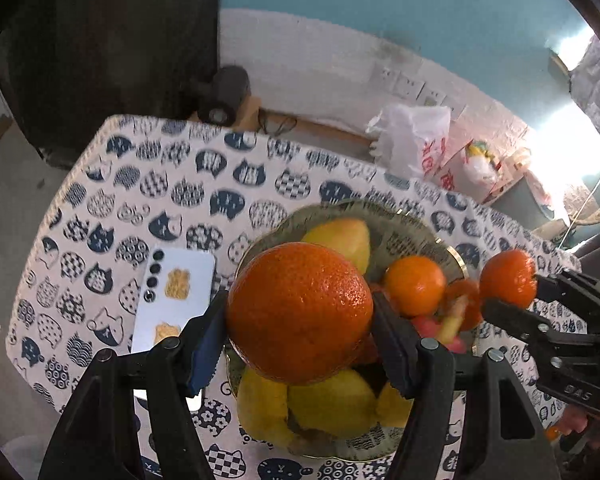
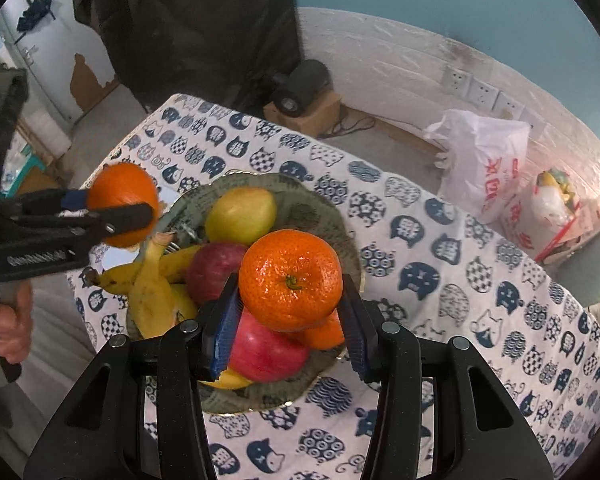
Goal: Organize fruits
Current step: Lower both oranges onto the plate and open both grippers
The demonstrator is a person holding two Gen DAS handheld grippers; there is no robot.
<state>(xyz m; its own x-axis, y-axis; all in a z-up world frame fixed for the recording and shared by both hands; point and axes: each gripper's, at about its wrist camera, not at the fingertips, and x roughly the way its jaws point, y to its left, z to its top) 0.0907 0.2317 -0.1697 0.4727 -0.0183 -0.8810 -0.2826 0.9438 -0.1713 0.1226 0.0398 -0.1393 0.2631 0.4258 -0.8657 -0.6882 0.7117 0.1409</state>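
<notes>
Two grippers hover above a fruit bowl point(image 2: 332, 216) on a table covered with a cat-print tablecloth point(image 2: 460, 248), each with fruit clamped between its jaws. Left gripper point(image 1: 300, 320) holds a large orange point(image 1: 300, 312), its blue-padded jaws pressed against the fruit's two sides over the bowl's near left edge. Right gripper point(image 2: 290, 308) grips a smaller mandarin point(image 2: 290, 278), stem facing the camera, directly above a red apple point(image 2: 266, 350) at the bowl's near side. Inside the bowl lie a yellow-green pear point(image 2: 240, 216) at the far side, a darker apple point(image 2: 214, 270) in the middle, bananas point(image 2: 152, 284) to the left, and more mandarins point(image 1: 414, 286). A white smartphone point(image 1: 176, 300) rests face down on the cloth, just left of the bowl. White plastic bags point(image 2: 488, 160) sit beyond the table's far right edge.
</notes>
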